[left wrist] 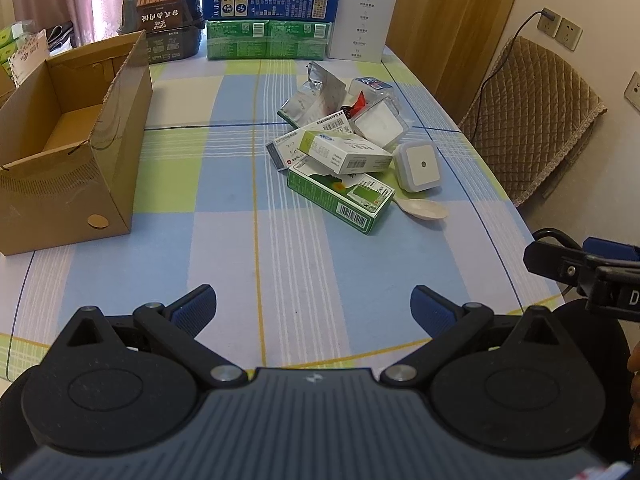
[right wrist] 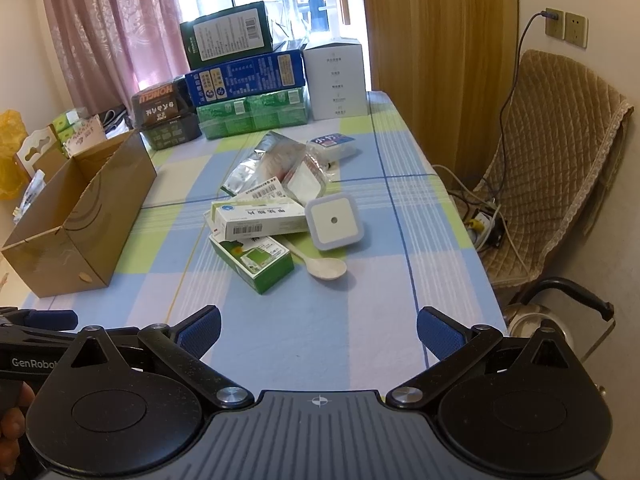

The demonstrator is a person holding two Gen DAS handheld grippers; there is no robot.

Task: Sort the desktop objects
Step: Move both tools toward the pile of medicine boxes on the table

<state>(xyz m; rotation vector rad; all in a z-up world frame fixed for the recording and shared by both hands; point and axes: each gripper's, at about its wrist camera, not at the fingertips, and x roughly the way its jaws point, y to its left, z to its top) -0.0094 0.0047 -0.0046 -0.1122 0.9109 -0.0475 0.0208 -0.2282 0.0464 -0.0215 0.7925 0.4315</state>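
Checked tablecloth (left wrist: 248, 240) carries a cardboard box (left wrist: 72, 168) left, stacked cartons (left wrist: 268, 12) far; a kettle (right wrist: 536, 320) shows only rightward. Left gripper (left wrist: 313, 308) and right gripper (right wrist: 319, 330) gape empty.

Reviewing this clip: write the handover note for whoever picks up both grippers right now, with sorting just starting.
Left gripper: open, empty, hovering over bare tablecloth short of the pile.
Right gripper: open, empty, same posture beside it.
Cardboard box: open-topped, at the table's left; what shows of its inside is empty.
Pile at table centre: green carton at the bottom with a white medicine box lying across it, square white night light to their right, spoon partly under them, foil pouch behind.
Done: nothing visibly sorted.
Left: every item in the pile.
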